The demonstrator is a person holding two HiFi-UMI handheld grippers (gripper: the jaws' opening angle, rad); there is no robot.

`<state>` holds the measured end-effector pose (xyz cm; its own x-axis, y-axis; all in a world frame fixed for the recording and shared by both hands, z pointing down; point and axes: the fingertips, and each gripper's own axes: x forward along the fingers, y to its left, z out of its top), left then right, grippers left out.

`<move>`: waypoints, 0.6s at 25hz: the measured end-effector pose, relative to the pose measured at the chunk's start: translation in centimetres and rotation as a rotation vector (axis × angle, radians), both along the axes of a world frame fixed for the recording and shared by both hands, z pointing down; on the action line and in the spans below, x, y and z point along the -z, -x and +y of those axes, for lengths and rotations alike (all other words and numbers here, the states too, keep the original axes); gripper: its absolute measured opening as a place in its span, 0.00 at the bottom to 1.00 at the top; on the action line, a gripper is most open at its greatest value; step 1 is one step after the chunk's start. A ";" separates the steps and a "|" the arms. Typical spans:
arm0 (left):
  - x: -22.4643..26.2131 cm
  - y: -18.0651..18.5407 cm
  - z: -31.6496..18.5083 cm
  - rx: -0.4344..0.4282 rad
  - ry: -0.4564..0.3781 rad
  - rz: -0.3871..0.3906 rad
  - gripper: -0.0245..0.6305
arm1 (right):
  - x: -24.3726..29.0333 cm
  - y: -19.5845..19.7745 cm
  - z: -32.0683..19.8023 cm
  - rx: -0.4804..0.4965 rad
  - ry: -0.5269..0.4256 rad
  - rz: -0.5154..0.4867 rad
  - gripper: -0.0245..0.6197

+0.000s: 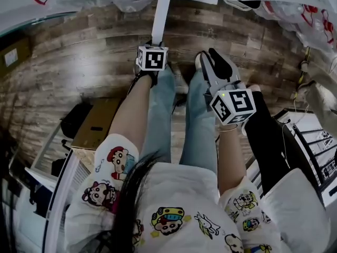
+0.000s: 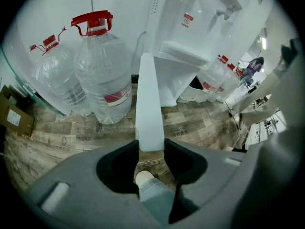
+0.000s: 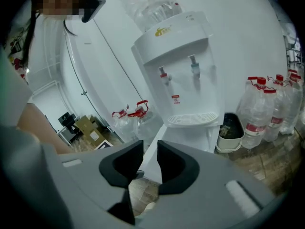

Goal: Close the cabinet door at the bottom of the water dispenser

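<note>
Gripping cabinet door (image 2: 149, 94) edge-on, left gripper (image 2: 150, 146) fingers clamped on it — door's face hidden, right gripper (image 3: 150, 159) fingers narrowly apart

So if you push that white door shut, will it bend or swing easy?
The thin white flat cabinet door looks straight and stiff, so it probably won't bend. It's thin, so likely light and easy to swing. The left hand-held gripper pinches its edge from both sides, so it probably won't slip.

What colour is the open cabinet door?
The cabinet door is plain white, no pattern; it shows best in the left gripper view.
</note>
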<state>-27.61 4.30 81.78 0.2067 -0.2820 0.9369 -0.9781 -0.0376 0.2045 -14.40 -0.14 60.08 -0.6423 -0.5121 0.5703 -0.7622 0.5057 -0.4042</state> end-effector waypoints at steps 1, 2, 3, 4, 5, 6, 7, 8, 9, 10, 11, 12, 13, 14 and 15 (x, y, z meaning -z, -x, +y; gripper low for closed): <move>0.1 -0.6 -0.1 0.004 0.000 -0.003 0.29 | -0.2 -0.6 -0.1 0.001 0.002 -0.002 0.20; 0.0 -1.1 -0.2 0.009 0.001 -0.009 0.29 | -0.4 -1.2 -0.2 0.003 0.003 -0.005 0.20; 0.0 -1.5 -0.1 0.017 0.005 -0.015 0.29 | -0.6 -1.7 -0.2 0.006 0.005 -0.008 0.20; -0.2 -1.9 0.0 0.027 0.010 -0.021 0.29 | -0.8 -2.3 -0.2 0.007 0.007 -0.012 0.20; -0.3 -2.4 0.2 0.038 0.016 -0.027 0.29 | -1.0 -2.9 -0.2 0.006 0.009 -0.015 0.20; -0.3 -2.9 0.1 0.049 0.021 -0.029 0.29 | -1.1 -3.5 -0.3 0.003 0.011 -0.015 0.20; -0.3 -3.6 0.0 0.060 0.023 -0.030 0.29 | -1.2 -4.3 -0.4 0.000 0.011 -0.014 0.20; -0.2 -4.2 -0.2 0.070 0.025 -0.032 0.29 | -1.2 -5.0 -0.5 -0.006 0.010 -0.012 0.20; -0.2 -4.7 -0.4 0.078 0.025 -0.035 0.29 | -1.3 -5.7 -0.5 -0.014 0.009 -0.011 0.20; -0.1 -5.3 -0.6 0.085 0.026 -0.040 0.29 | -1.3 -6.5 -0.5 -0.024 0.010 -0.011 0.20; 0.0 -5.9 -0.6 0.094 0.030 -0.044 0.29 | -1.4 -7.4 -0.4 -0.035 0.010 -0.011 0.20; -0.1 -6.5 -0.5 0.109 0.038 -0.047 0.29 | -1.5 -8.3 -0.3 -0.044 0.011 -0.011 0.20; -0.2 -7.2 -0.5 0.130 0.047 -0.048 0.29 | -1.6 -9.2 -0.2 -0.051 0.012 -0.010 0.20; -0.2 -7.8 -0.5 0.149 0.052 -0.049 0.29 | -1.8 -10.1 -0.1 -0.057 0.013 -0.010 0.20; -0.2 -8.4 -0.6 0.166 0.055 -0.049 0.29 | -1.9 -11.0 0.0 -0.066 0.015 -0.010 0.20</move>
<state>-19.23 3.70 82.01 0.1150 -0.2562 0.9598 -0.9788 0.1356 0.1535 -3.43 -0.11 61.99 -0.6130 -0.5450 0.5721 -0.7896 0.4487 -0.4186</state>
